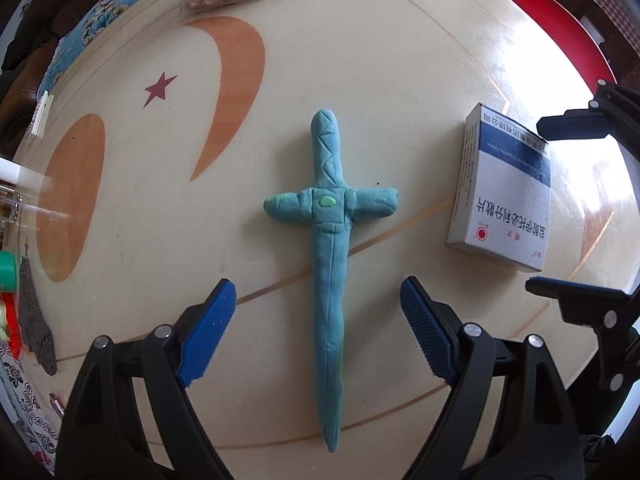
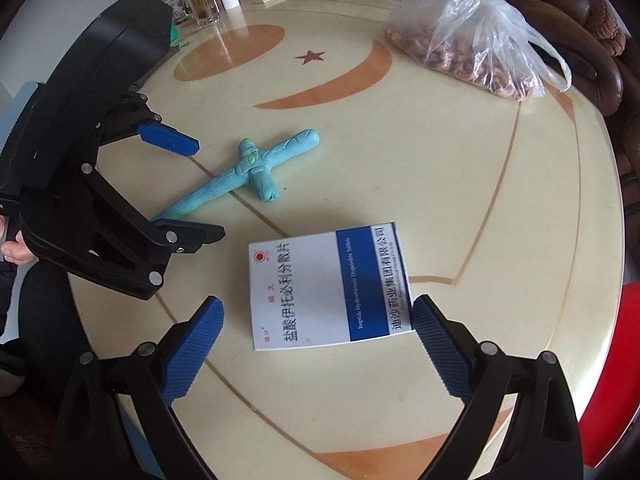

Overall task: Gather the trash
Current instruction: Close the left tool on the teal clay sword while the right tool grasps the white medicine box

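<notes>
- The left gripper (image 1: 316,332) is wide open and holds nothing; it points down at the clay sword (image 1: 329,240), and the blade lies between its two blue pads without touching them.
- The right gripper (image 2: 316,344) is also wide open and empty; it hangs over the medicine box (image 2: 328,286), whose near edge lies between the pads (the right pad looks very close to the box corner, but I cannot tell if it touches).
- Both things lie flat on the round table (image 2: 480,200), near each other, the box just beside the sword's cross-guard side.
- The sword looks like modelling clay, so I judge it soft and a little heavy for its size; a strong squeeze can dent it, and a long blade held at one end may bend or break.
- The best place to hold it is probably near the cross-guard, where it is thickest, with the pads across the narrow width.
- The box is thin cardboard, light and probably empty; it will crush easily, but for trash this matters little.
- It lies flat and the table is glossy, so it may slide; the pads should take it by two opposite edges.
- A plastic bag (image 2: 472,44) with nuts stands well apart at the far side.
</notes>
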Demonstrator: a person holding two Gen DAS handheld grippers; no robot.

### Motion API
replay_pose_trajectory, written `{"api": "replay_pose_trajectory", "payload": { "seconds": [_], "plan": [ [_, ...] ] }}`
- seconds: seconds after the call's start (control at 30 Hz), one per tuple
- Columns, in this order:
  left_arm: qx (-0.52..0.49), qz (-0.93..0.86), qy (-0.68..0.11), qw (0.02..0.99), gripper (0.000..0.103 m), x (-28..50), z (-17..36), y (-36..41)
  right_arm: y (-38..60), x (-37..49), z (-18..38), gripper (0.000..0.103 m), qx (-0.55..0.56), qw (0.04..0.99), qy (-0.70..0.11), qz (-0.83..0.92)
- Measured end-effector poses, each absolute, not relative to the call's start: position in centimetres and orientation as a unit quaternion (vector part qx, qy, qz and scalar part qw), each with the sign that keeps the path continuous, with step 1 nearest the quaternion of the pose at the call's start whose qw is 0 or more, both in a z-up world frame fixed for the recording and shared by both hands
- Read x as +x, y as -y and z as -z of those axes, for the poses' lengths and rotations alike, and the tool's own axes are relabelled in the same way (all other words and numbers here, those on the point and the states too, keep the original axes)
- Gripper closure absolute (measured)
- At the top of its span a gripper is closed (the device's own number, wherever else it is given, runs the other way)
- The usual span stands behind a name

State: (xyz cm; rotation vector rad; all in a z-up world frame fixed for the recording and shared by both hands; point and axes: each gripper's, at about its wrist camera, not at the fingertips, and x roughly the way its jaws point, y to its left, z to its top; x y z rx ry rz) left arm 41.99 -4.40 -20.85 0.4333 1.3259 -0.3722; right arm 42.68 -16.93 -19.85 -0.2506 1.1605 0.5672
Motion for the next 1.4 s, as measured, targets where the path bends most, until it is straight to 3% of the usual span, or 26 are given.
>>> {"api": "replay_pose_trajectory", "payload": {
  "seconds": [0.43, 0.73, 0.87, 1.03, 1.17, 1.27, 1.4],
  "plan": [
    [0.180, 0.191, -0.599, 0.757, 0.021, 42.7, 20.9, 3.2, 16.3, 42.3, 20.3, 0.010, -0.163, 0.802, -0.519, -0.248],
    [0.173, 0.197, -0.599, 0.756, 0.021, 43.2, 21.0, 2.9, 17.0, 43.4, 20.5, 0.010, -0.135, 0.798, -0.529, -0.254],
    [0.176, 0.210, -0.598, 0.754, 0.035, 43.6, 20.8, 2.9, 16.6, 43.1, 20.7, 0.014, -0.140, 0.801, -0.524, -0.254],
    [0.177, 0.214, -0.596, 0.753, 0.044, 43.3, 20.6, 3.4, 16.3, 42.7, 20.7, 0.015, -0.142, 0.811, -0.515, -0.239],
    [0.187, 0.223, -0.594, 0.750, 0.070, 42.5, 20.3, 5.0, 16.3, 42.6, 20.7, 0.016, -0.136, 0.814, -0.517, -0.227],
    [0.188, 0.222, -0.599, 0.746, 0.083, 42.6, 20.1, 5.8, 16.4, 42.5, 20.7, 0.016, -0.131, 0.814, -0.519, -0.226],
    [0.184, 0.221, -0.601, 0.746, 0.084, 42.9, 19.8, 6.7, 16.6, 42.2, 20.6, 0.016, -0.126, 0.816, -0.520, -0.219]
  ]
}}
